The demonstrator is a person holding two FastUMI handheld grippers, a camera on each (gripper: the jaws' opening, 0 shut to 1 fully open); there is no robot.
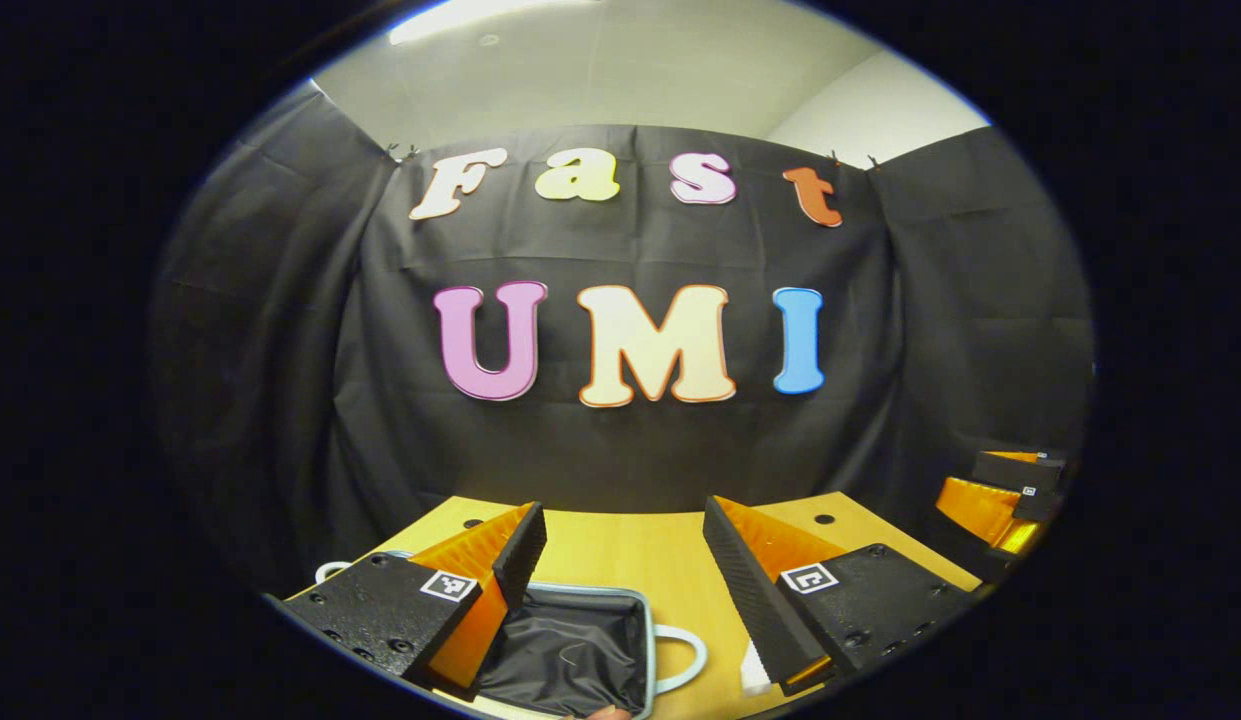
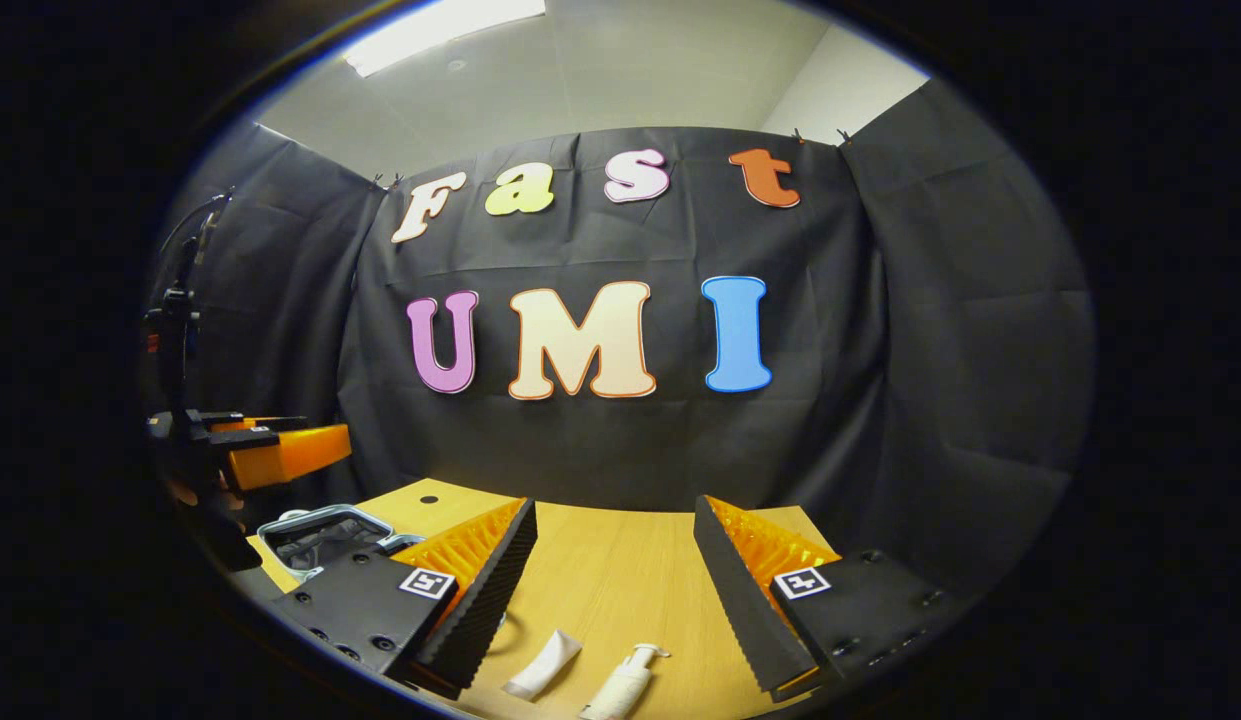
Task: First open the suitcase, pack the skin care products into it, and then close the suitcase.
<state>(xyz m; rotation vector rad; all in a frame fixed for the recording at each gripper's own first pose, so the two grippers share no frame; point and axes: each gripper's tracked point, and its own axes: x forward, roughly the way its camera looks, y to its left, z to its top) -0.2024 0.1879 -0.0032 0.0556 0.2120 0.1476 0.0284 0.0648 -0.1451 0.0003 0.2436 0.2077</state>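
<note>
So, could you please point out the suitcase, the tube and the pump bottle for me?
suitcase point(image 1: 570, 650), left gripper view, on its dark lining.
tube point(image 2: 542, 665), right gripper view, on the middle of its white body.
pump bottle point(image 2: 620, 688), right gripper view, on its white body below the pump head.

Left gripper view: camera rides above its own jaws, held low over the bench point(image 1: 620, 550), facing level toward the booth's back wall. The open suitcase point(image 1: 570, 650) lies close, just below and between the jaws.

Right gripper view: same height and heading, near the bench point(image 2: 620, 560); tube point(image 2: 542, 665) and pump bottle point(image 2: 622, 682) lie just ahead between the jaws.

Shared: back wall, bench, suitcase point(image 2: 315, 535) far beyond its left jaw, and each view catches the other gripper at its edge.
</note>
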